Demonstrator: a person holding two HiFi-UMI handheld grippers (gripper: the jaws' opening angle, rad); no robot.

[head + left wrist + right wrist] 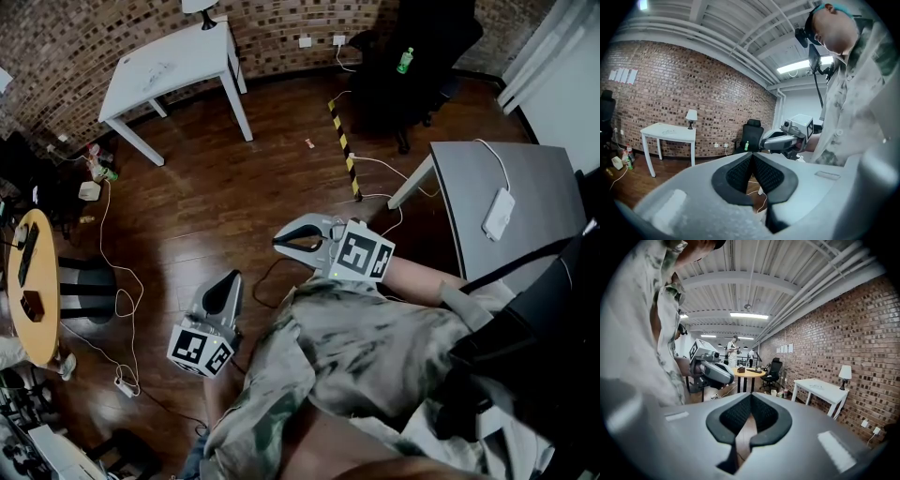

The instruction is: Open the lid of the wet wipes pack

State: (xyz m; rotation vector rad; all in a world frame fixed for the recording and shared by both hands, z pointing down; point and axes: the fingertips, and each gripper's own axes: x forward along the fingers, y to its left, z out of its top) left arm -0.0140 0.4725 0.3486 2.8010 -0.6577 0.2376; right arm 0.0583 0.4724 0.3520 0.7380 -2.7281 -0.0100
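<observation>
Wooden floor (216,187) is filling the middle of the head view, and you are holding both tools near your body. The left gripper (228,286) and right gripper (284,242) are pressing their jaws together on nothing. No wipes pack is showing anywhere, so progress cannot be judged.

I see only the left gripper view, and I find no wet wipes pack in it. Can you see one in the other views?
Observer: None that I can make out. The head view shows a grey table holding a corded flat white box.
Operator: Is anything held on the right side?
Observer: No. In its own view the right gripper has its jaws together, with nothing between them.
Operator: What stands ahead of it?
Observer: A round wooden table.
</observation>
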